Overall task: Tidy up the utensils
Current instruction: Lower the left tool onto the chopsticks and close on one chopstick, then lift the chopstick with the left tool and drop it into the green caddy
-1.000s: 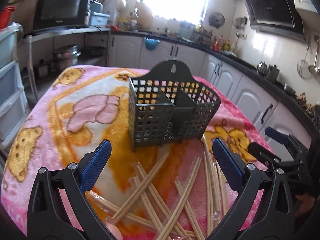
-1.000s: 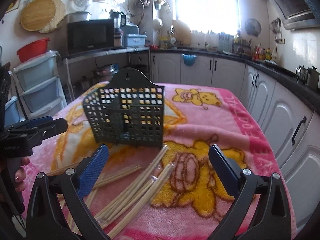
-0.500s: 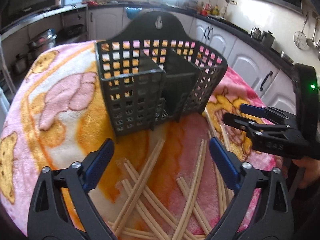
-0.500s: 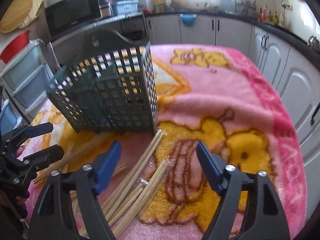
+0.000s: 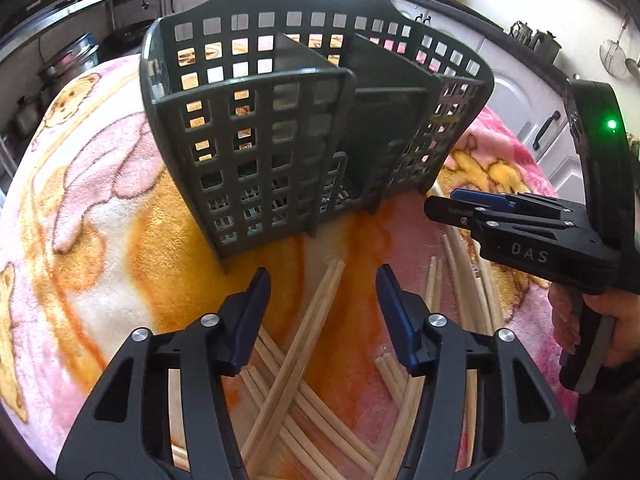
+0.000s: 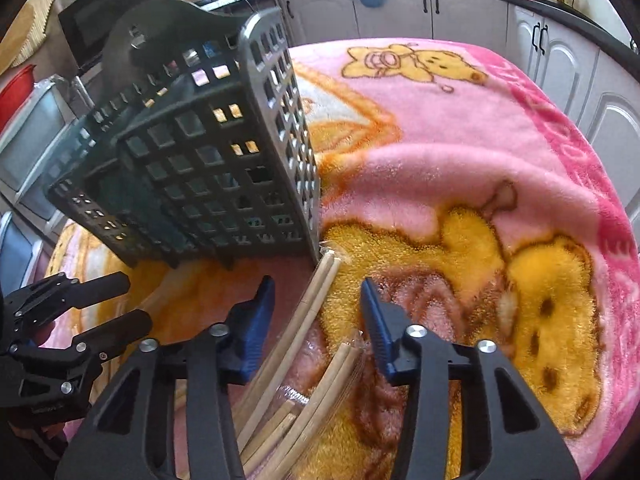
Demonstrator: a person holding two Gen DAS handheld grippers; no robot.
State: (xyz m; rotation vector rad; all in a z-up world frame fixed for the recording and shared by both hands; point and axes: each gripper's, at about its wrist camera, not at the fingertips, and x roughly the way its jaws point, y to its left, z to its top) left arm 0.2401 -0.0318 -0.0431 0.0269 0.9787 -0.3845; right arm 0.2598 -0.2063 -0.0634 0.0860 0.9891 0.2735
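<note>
Chopsticks (image 5: 316,312) between closing, untouching left tongs (image 5: 322,294) | right tongs (image 6: 318,300) likewise | hand (image 5: 600,328) left-view only

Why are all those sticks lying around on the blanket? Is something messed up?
Yes. The chopsticks lie scattered and crisscrossed on the pink blanket, some still in clear wrappers, instead of standing in the dark basket, whose compartments look empty.

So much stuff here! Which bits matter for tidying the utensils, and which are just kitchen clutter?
In the job:
- wooden chopsticks scattered on the blanket
- dark utensil basket
- left hand-held gripper
- right hand-held gripper

Just lying about:
- pink blanket
- microwave
- red basin
- hanging strainer
</note>
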